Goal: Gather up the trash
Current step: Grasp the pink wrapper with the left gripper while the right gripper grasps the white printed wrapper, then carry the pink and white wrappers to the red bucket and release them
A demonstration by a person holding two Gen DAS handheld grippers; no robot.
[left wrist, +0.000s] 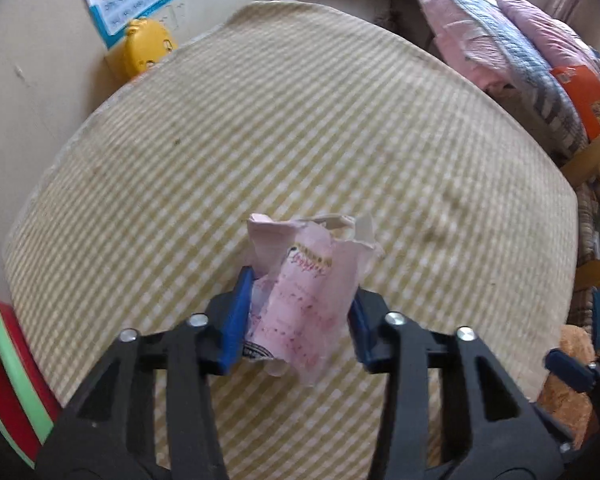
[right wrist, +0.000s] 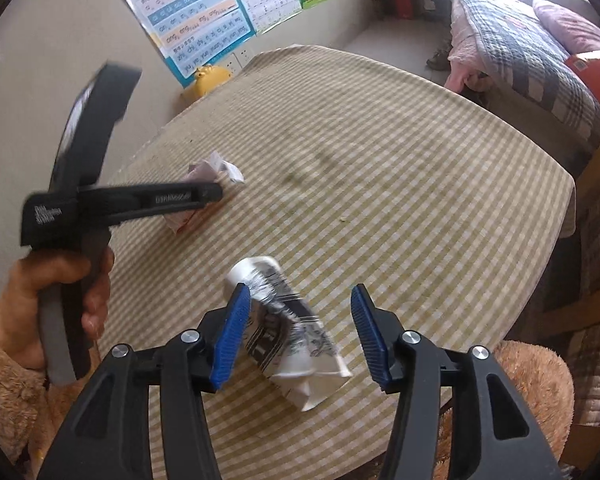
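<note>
While our left gripper (left wrist: 298, 316) pinches the pink wrapper (left wrist: 304, 280), we should centre the open right gripper (right wrist: 298, 332) over the crumpled tube (right wrist: 288, 328) before squeezing.

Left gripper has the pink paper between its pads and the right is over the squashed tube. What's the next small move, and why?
Probably close the right gripper on the crumpled tube. Its jaws stand open, the tube lies on the checked tablecloth between them, touching only one pad at most. The left gripper already pinches the crumpled pink paper, so it can simply hold.
</note>
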